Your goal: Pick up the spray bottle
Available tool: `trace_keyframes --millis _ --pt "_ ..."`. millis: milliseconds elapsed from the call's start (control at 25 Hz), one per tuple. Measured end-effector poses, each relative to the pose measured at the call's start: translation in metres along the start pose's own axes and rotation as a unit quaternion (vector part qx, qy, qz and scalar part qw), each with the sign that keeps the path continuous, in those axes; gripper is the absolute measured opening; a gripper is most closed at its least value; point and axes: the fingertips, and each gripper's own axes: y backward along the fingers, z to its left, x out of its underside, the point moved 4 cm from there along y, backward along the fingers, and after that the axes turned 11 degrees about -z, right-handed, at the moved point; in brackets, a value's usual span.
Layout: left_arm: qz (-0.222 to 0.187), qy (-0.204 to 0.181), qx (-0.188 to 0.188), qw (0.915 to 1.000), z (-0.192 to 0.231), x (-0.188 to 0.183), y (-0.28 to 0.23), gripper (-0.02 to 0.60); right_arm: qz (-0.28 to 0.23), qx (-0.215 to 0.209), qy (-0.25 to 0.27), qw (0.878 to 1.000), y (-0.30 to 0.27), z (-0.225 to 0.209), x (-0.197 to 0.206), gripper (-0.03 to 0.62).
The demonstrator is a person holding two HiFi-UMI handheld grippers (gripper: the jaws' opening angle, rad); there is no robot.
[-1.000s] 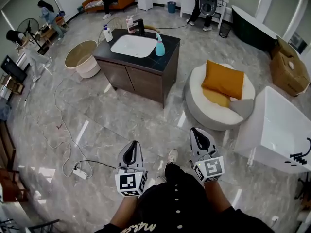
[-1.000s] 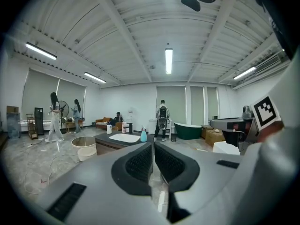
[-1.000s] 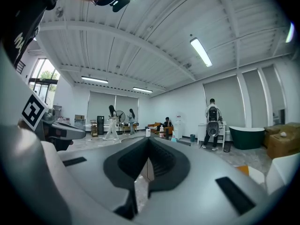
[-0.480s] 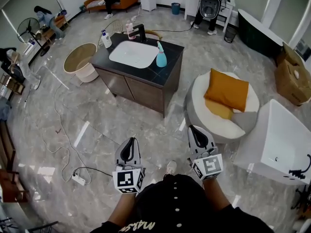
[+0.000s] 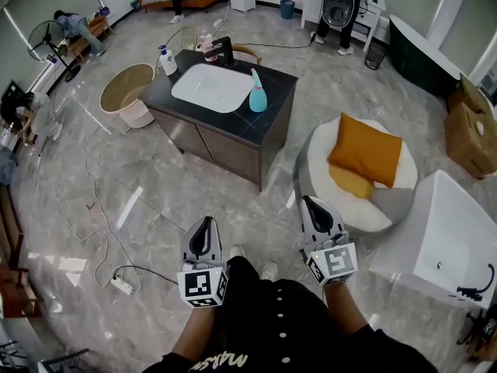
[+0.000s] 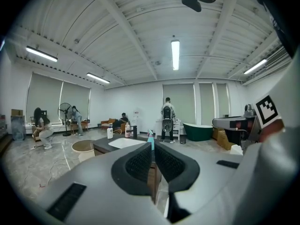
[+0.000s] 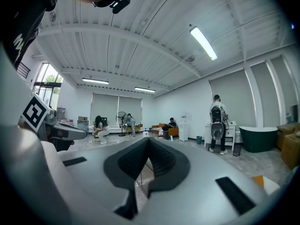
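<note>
Holding the left tool [image 5: 206, 224] and right tool [image 5: 312, 207] closed and empty, since nothing is in reach, we face the bench [image 5: 278, 80]; the spray bottle [image 5: 258, 92] stands near its right edge, beside the sink [image 5: 211, 88].

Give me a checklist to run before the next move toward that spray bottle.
1. Spray bottle found: ok, upright on the counter, right of the basin.
2. Bottle within reach: not ok, open floor lies between.
3. Left claw free: ok, shut on nothing.
4. Right claw free: ok, shut on nothing.
5. Claws opened for the grasp: not ok.
6. Path: ok, power strip sits off to the left.
</note>
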Motion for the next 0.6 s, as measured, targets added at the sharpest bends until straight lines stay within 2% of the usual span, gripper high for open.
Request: trace_keyframes --millis 320,600 --pt "0.003 0.005 0.003 1.0 0.007 0.009 -0.044 0.028 0.004 -0.001 0.0 1.0 -0.035 -0.022 0.014 -0.005" --pt "-0.002 0.006 0.014 0.9999 0.023 0.005 -0.111 0.028 0.001 0.007 0.004 1.0 -0.095 -0.045 0.02 -0.005"
